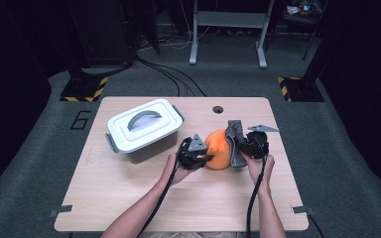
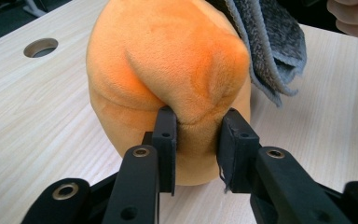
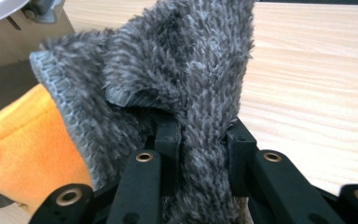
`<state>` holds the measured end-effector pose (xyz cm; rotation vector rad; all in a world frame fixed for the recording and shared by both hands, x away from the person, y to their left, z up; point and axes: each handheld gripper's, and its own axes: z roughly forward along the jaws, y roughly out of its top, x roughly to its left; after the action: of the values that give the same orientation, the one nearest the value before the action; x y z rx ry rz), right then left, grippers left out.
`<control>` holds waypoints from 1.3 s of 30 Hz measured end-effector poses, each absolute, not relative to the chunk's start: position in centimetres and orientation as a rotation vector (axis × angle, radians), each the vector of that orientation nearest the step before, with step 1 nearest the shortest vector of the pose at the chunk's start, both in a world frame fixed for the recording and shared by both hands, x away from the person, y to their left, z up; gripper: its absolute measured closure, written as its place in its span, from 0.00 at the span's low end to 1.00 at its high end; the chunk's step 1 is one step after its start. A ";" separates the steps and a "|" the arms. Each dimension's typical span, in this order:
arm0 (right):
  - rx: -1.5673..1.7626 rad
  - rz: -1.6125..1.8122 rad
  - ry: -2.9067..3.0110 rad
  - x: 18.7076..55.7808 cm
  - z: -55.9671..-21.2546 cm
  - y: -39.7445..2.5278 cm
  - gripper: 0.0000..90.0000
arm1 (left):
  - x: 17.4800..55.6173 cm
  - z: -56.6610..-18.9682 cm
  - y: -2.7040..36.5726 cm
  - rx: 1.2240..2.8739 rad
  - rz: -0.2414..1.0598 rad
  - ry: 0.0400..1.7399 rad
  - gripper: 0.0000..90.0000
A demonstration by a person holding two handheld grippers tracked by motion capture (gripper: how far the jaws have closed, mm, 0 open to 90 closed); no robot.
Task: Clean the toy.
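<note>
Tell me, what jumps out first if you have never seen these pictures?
The bright orange plush toy at the middle of the pale wooden table jumps out first, with the left gripper pinching a fold of it. Against its right side is a fuzzy grey knitted cloth, clamped by the right gripper. To the left sits a white lidded plastic box with a grey handle.

One legible mark: a large dark numeral "6" (image 1: 81, 119) on the grey floor mat (image 1: 39, 148), just off the table's far-left corner in the high view. No readable label or brand on the lidded storage box (image 1: 144, 130).
</note>
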<state>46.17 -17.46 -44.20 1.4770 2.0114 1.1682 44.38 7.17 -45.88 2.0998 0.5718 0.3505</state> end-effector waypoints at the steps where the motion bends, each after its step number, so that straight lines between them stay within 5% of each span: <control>1: 1.473 1.167 2.011 46.1 -44.2 -17.4 0.79 | 44.4 -45.9 7.2 2.097 0.352 0.576 0.76; 16: 1.481 1.158 2.029 46.1 -45.0 -17.0 0.80 | 44.4 -46.7 7.0 2.052 0.395 0.715 0.43; 23: 1.465 1.159 2.027 45.8 -44.8 -17.2 0.80 | 44.2 -46.5 6.6 2.058 0.467 0.688 0.73; 39: 1.322 1.323 2.001 43.3 -39.2 -17.1 0.80 | 43.8 -45.8 6.0 2.129 0.481 0.513 0.75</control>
<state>43.34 -17.08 -39.23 1.3225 2.0010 1.3233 43.82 6.01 -45.75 2.1292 0.5127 0.4808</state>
